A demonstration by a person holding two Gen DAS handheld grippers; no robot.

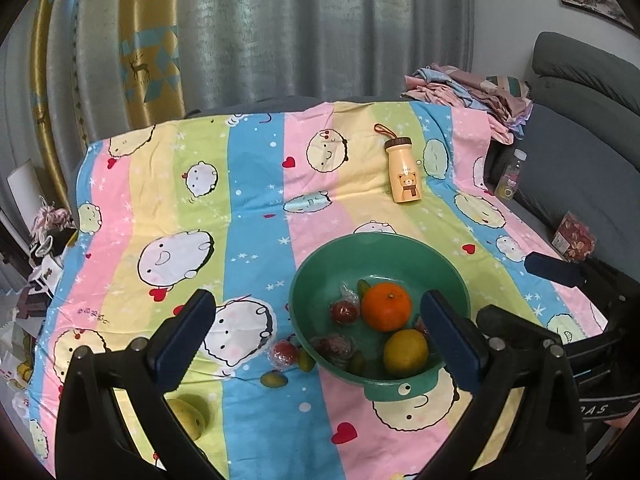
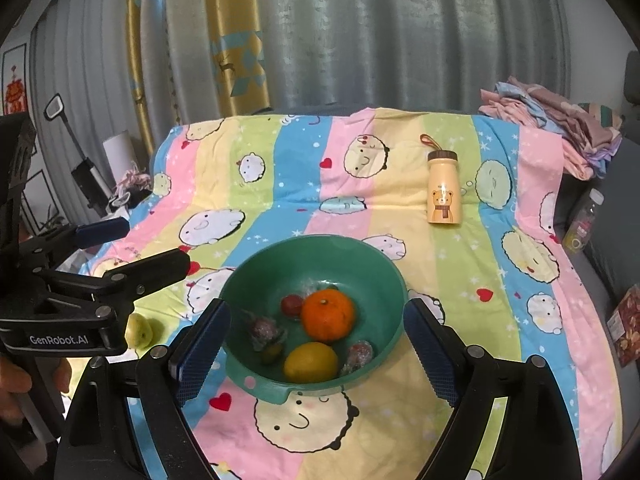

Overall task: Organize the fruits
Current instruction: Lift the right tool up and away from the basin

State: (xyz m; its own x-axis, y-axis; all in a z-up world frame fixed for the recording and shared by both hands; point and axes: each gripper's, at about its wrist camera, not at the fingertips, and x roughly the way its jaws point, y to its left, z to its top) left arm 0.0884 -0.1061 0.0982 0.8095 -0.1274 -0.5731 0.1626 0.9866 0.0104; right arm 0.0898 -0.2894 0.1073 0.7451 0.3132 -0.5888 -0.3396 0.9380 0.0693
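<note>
At the far left of the striped cloth (image 1: 256, 184), a yellow-green fruit (image 1: 188, 414) is seen lying loose, partly hidden behind a finger of the left gripper (image 1: 316, 336); in the right wrist view the same fruit (image 2: 139, 330) is found beside that gripper's body. Further right, a wrapped red fruit (image 1: 284, 354) and two small green fruits (image 1: 274, 379) are seen on the cloth, just outside the rim of the green bowl (image 1: 332, 254); these are judged to be what is left to gather. Inside the bowl an orange (image 1: 387, 306), a lemon (image 1: 405, 351) and several wrapped red pieces (image 1: 344, 312) are already held, so the task is judged well past halfway. The left gripper's jaws are held wide apart and nothing is gripped; the loose fruits lie between and below its fingers, the bowl toward its right finger. The right gripper (image 2: 316, 348) is likewise spread wide and empty; the bowl (image 2: 280, 388) is framed between its fingers without being touched. At the far right a bear-printed bottle (image 2: 443, 188) stands apart, well behind the bowl.
</note>
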